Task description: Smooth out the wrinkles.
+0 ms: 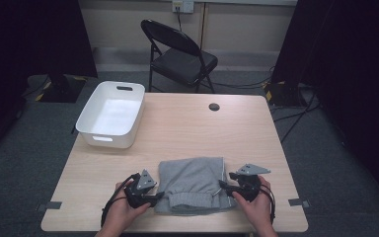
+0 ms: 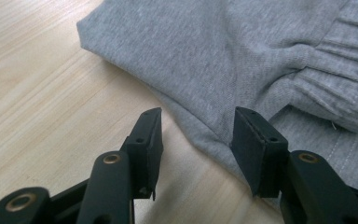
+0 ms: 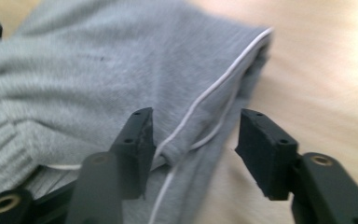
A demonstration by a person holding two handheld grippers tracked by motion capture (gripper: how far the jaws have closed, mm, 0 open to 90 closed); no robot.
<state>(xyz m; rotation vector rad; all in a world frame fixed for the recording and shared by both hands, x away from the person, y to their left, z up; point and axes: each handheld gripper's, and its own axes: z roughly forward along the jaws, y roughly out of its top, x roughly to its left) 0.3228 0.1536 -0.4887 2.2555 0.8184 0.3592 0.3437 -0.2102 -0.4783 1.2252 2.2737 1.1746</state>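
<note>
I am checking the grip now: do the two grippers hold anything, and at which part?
Nothing is held. Both the left gripper and right gripper stand open at side edges of the folded grey garment.

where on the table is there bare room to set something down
Bare wood spans from the white bin right to the table edge, beyond the folded grey garment. Crowded along the near edge: left hand-held gripper and right hand-held gripper flank the garment.

The folded grey garment [image 3: 98, 74] runs past the frame edges in both gripper views. The right gripper view is blurred. In the high view, forearms are cut off at the bottom edge.
</note>
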